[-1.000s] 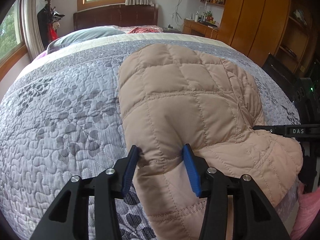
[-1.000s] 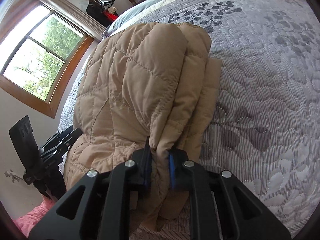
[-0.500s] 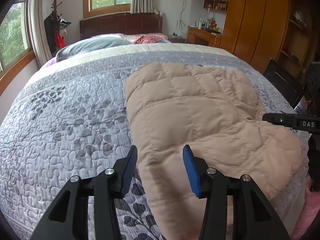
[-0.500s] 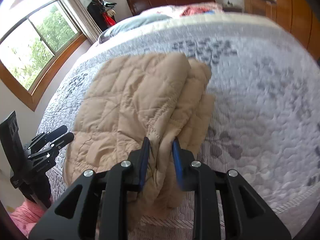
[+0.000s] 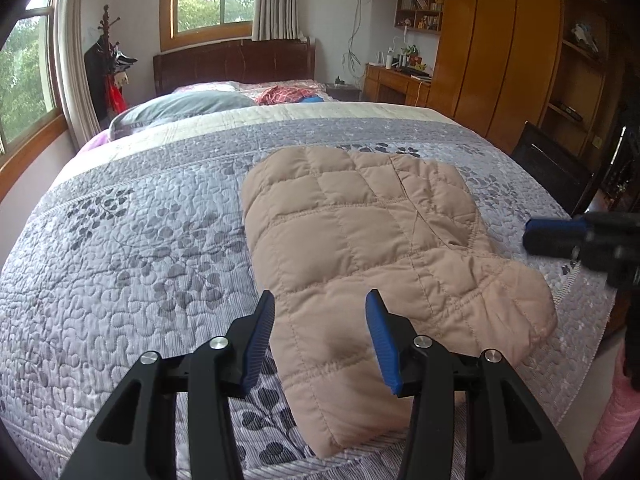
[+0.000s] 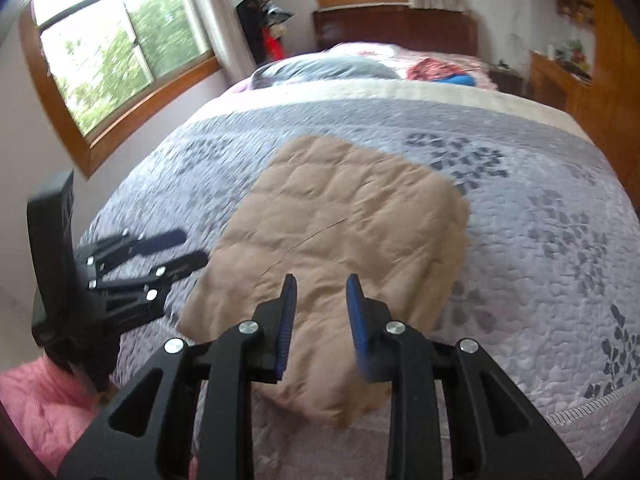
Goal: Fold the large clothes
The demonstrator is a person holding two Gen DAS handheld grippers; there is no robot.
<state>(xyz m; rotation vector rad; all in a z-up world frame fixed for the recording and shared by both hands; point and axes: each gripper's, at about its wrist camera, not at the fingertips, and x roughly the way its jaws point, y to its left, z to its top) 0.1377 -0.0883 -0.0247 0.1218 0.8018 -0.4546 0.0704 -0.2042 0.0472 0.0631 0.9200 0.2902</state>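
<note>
- Both grippers have lifted clear of the tan quilted jacket [image 5: 360, 256], which a second ago was pinched at its near edge and now lies folded flat on the bed's grey-lilac leaf-patterned quilt [image 5: 132, 264].
- The left gripper [image 5: 320, 336] hangs above the jacket's near left corner, its blue-padded jaws standing apart with nothing between them; the fabric shows below and beyond the pads.
- The right gripper [image 6: 320, 320], seen in a motion-blurred view, has let go of the thick folded edge it clamped earlier; its jaws are opening, and they are empty, with the jacket lying beneath them.
- From the right wrist camera, the left gripper [image 6: 176, 252] appears at the left, over the quilt just beside the jacket.
- The jacket sits near the foot of the bed, its rounded end toward the right edge of the mattress.
- A grey pillow [image 5: 180, 108] and dark wooden headboard [image 5: 236, 64] lie beyond.
</note>
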